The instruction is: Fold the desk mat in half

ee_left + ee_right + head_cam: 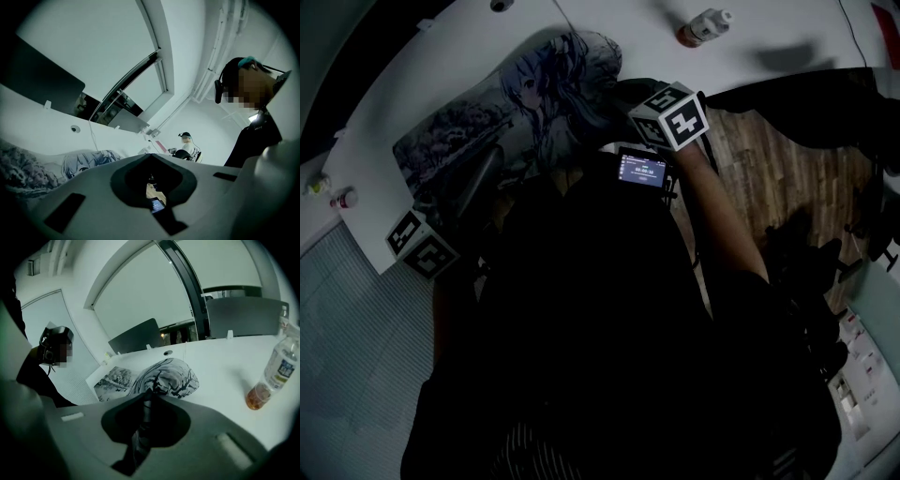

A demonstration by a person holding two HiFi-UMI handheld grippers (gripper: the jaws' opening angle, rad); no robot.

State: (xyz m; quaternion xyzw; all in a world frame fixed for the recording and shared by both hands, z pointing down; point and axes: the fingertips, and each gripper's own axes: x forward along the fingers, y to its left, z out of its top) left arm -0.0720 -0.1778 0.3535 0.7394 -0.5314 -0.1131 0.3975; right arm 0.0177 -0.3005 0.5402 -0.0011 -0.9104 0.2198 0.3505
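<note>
My right tongs are clenched on an edge of the desk mat, holding it up in a hump above the white bench. My left tongs are pinched together with nothing visible between them, and the mat lies at their nine o'clock. A bottle stands at the hump's three o'clock.

The head view is dim, its lower half almost black. The white worktop along the top is brightest, with a soft shadow beside the bottle. Both gripper views are evenly lit, fisheye-curved and dark-cornered, and the desk mat print is clear.
</note>
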